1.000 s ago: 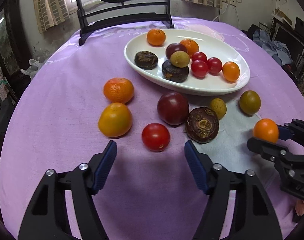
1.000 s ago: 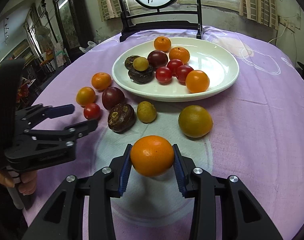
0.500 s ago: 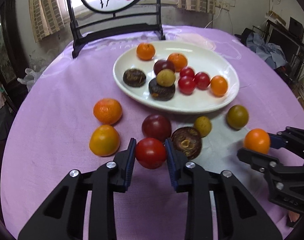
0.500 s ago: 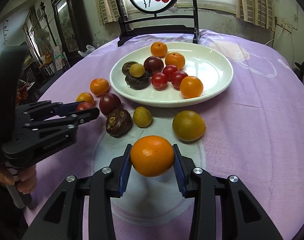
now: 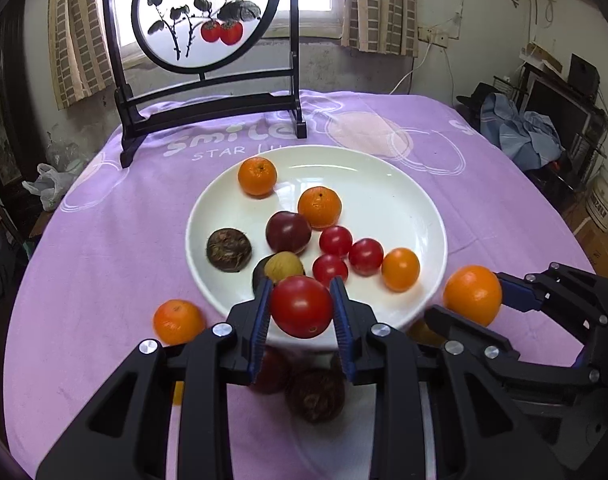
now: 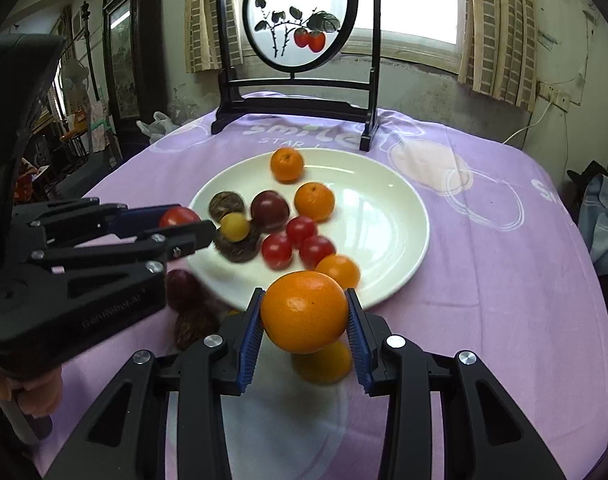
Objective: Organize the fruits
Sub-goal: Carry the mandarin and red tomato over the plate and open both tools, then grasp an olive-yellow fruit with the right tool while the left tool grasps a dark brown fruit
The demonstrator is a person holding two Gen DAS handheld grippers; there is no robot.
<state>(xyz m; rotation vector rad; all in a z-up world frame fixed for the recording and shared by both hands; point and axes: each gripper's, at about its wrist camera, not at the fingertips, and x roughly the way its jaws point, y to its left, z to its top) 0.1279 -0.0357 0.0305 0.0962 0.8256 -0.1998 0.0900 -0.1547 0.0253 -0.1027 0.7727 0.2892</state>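
My left gripper (image 5: 302, 312) is shut on a red tomato (image 5: 301, 306) and holds it above the near rim of the white plate (image 5: 404, 200). My right gripper (image 6: 304, 314) is shut on an orange (image 6: 304, 312), raised near the plate's (image 6: 392, 216) front edge. In the left wrist view the right gripper (image 5: 470, 300) and its orange (image 5: 472, 295) are at the right. In the right wrist view the left gripper (image 6: 184, 226) and its tomato (image 6: 178, 216) are at the left. The plate holds several fruits.
Loose fruits lie on the purple cloth: an orange (image 5: 178, 320), a dark plum (image 6: 182, 288), a brown wrinkled fruit (image 5: 316, 396) and a yellow-orange fruit (image 6: 322, 362) under my right gripper. A round painted screen on a black stand (image 5: 208, 116) is behind the plate.
My left gripper closed on the red tomato, lifted it and moved forward to the plate's near rim. My right gripper carried its orange forward toward the plate.
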